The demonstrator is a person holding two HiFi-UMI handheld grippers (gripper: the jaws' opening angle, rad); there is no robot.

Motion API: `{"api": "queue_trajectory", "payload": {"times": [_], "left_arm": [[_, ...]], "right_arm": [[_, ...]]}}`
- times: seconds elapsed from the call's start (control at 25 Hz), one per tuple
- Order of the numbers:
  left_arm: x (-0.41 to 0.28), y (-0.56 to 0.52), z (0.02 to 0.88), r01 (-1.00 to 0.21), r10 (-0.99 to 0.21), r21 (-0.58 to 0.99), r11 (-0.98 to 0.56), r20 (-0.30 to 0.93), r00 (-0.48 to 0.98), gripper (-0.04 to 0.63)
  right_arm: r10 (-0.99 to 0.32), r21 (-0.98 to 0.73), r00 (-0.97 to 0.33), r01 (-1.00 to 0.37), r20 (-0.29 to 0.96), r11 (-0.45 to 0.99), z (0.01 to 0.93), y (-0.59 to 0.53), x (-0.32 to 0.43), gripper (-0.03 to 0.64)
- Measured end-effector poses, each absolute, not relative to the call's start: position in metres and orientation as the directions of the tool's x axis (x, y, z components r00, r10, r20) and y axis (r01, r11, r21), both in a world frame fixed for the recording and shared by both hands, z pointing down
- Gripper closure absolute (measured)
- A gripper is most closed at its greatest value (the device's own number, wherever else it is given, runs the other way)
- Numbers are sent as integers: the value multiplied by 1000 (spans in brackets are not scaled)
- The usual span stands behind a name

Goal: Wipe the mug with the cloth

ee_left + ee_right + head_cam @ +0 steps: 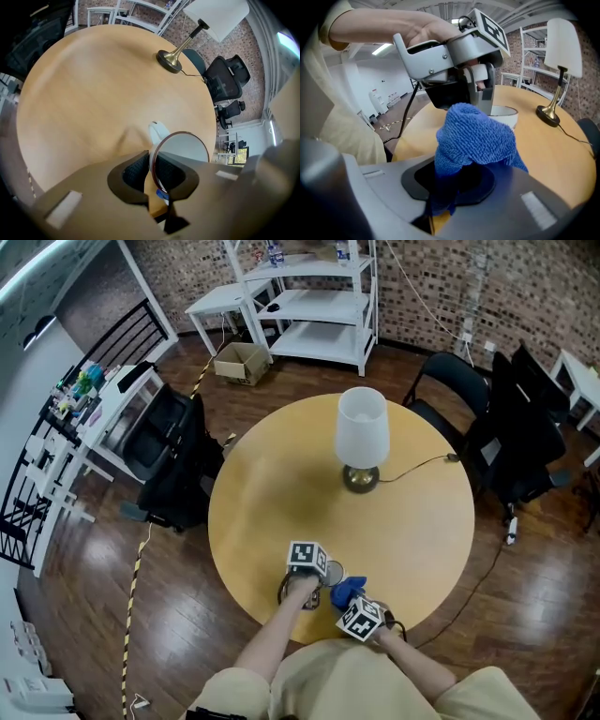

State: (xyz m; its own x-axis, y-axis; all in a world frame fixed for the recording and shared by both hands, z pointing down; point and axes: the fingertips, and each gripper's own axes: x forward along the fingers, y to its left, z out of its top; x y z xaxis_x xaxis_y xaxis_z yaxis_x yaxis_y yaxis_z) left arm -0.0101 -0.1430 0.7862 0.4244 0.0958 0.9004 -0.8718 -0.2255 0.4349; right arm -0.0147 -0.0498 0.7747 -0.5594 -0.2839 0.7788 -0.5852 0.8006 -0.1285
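In the head view, both tongs meet over the near edge of the round surface (281, 493), well apart from the lamp (362, 432). The left tongs (307, 585) sit at the mug (331, 571), and the right tongs (356, 607) carry the blue cloth (349, 591) just beside it. In the left gripper view, the left tongs are clamped on the mug's thin wall at the rim, one pad inside and one outside, with the white handle beyond. We cannot tell whether the base rests on the surface. In the right gripper view, the right tongs are closed on a bunched fold of the cloth, whose loose end rises in front of the mug and the left tongs. We judge the mug stiff, smooth and breakable. With a pinch on the rim alone it could swivel or slip under a sideways push, so the rim hold should stay firm and the strokes light. The cloth looks soft, light and grippy, and it should mould to the wall. Holding it by the bunched fold leaves a free pad for wiping.
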Motion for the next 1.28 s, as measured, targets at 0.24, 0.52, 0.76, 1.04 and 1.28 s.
{"api": "queue_trajectory", "payload": {"times": [0.24,0.52,0.76,1.04,1.28], "left_arm": [[-12,-142,787,-888,72,418,-193,909,412,568],[-10,-150,785,-899,62,358,-252,933,354,566],[-4,-150,781,-892,60,330,-308,943,328,563],[2,-137,780,-843,31,233,-485,968,250,555],[9,-135,777,-815,-30,261,-518,946,322,536]], "right_arm": [[-256,-121,-540,-566,802,815,780,-49,-19,548],[-223,-123,-538,-534,813,837,784,-49,-26,548],[-178,-227,-620,-517,764,825,776,-42,-24,546],[-239,-481,-782,-560,576,674,728,-33,36,546],[-367,-462,-728,-664,579,589,703,-57,102,546]]}}
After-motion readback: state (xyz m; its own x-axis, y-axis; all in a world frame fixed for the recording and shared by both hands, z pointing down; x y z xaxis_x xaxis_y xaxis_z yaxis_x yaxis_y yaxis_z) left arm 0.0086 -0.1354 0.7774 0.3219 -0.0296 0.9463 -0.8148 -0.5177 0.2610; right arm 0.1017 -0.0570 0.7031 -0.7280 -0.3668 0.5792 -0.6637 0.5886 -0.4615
